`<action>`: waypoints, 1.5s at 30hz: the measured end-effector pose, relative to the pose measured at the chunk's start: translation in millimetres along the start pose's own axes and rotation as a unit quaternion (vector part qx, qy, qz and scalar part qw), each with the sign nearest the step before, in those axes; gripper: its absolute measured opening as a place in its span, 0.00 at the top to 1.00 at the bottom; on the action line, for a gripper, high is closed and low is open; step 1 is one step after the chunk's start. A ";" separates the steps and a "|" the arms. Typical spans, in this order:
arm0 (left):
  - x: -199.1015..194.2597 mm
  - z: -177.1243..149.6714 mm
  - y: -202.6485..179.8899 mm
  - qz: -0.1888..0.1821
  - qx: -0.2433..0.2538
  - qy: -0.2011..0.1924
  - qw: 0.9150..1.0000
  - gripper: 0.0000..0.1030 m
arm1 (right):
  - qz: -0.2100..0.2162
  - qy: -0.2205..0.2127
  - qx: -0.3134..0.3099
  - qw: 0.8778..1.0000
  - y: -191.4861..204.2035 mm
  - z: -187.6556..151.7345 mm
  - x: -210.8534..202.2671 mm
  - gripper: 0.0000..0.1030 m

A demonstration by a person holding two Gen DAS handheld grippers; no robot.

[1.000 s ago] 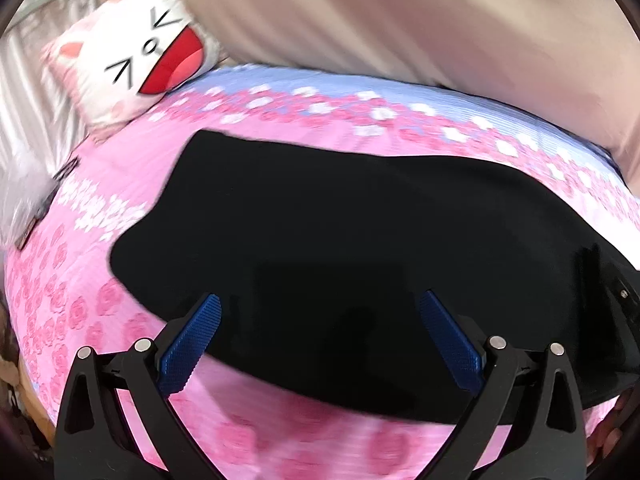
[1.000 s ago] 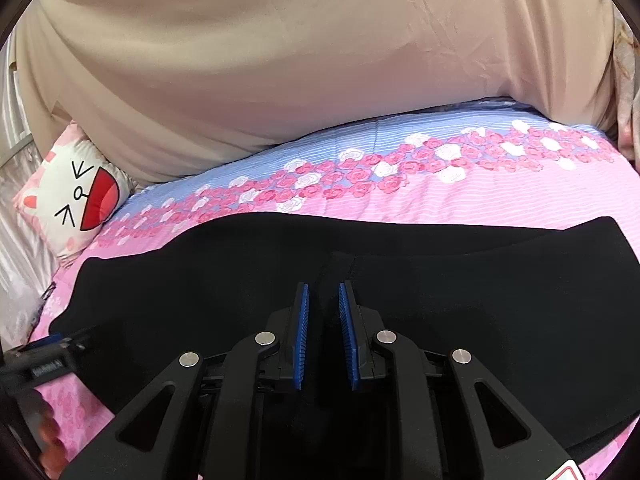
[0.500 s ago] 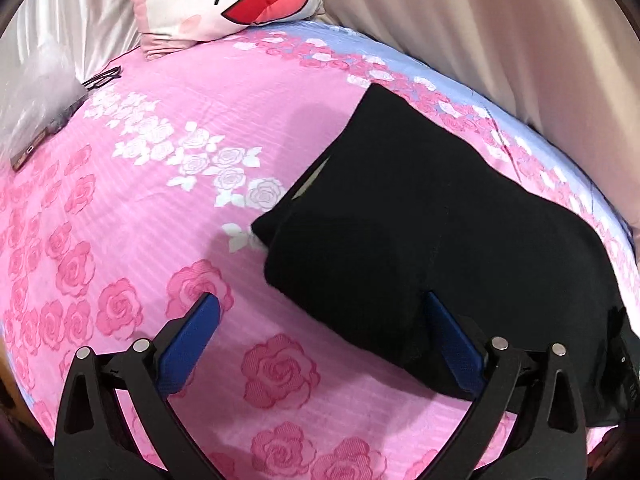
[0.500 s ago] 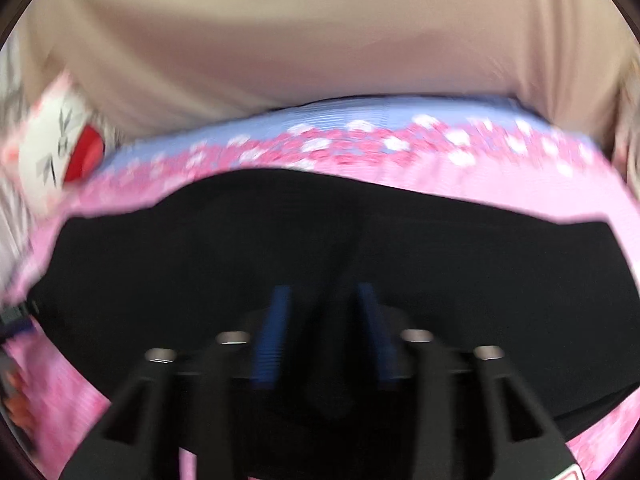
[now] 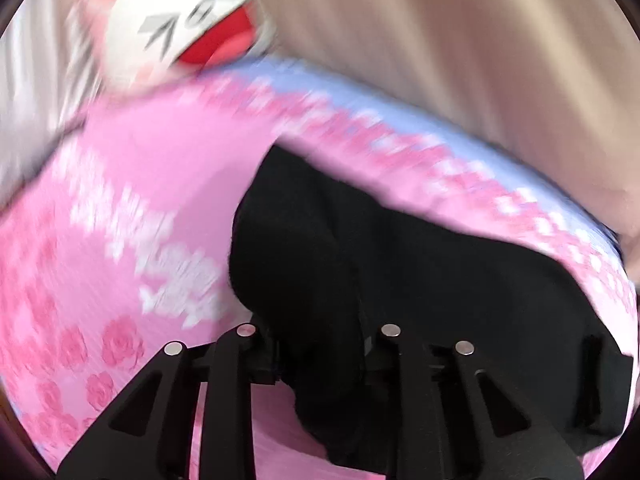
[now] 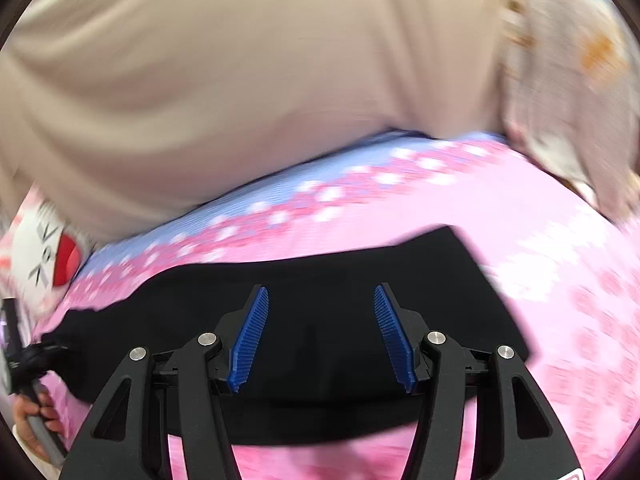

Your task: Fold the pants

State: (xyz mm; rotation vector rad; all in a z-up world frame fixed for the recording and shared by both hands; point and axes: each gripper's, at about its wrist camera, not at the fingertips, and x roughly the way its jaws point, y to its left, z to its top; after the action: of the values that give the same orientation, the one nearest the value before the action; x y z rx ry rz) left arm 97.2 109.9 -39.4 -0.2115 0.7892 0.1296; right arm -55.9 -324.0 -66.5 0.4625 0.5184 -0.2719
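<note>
The left gripper [image 5: 320, 344] had just closed, clamped on the pants [image 5: 400, 264] hem for folding, while the right gripper [image 6: 320, 336] stood apart above them on the bed [image 6: 560, 280].

— What was everything resting on?
— A bed [image 6: 540, 280] covered by a pink rose-print sheet with a blue band along its far edge.
— What lay on it?
— Black pants [image 6: 340, 280], spread flat across the near middle. A white cartoon-face pillow [image 5: 188, 28] sat beyond the pants' left end, at the bed's far left corner, apart from them.
— Any bare sheet?
— Yes, around the pants, widest on their right.
</note>
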 end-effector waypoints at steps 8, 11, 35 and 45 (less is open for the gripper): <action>-113.3 -25.2 -214.5 -0.149 0.191 -0.067 0.968 0.74 | -0.013 -0.010 0.093 0.996 -107.3 -8.1 -12.4 0.47; -102.6 -84.7 -304.5 -0.202 0.262 0.007 0.944 0.48 | -0.018 0.000 0.105 0.994 -131.1 -14.4 -11.3 0.47; -79.6 -46.4 -173.1 -0.007 0.165 -0.062 0.984 0.06 | 0.112 0.132 -0.008 0.985 -14.4 1.5 63.2 0.28; -40.5 -43.6 -122.6 -0.031 0.132 0.005 0.991 0.06 | 0.130 0.125 -0.011 0.984 22.2 4.7 64.6 0.87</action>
State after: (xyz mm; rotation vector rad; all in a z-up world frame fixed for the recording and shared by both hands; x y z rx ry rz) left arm 62.6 -20.9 -23.2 0.0151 0.8011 -0.0353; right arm 8.1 -315.7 -89.4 0.5395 0.6981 0.0438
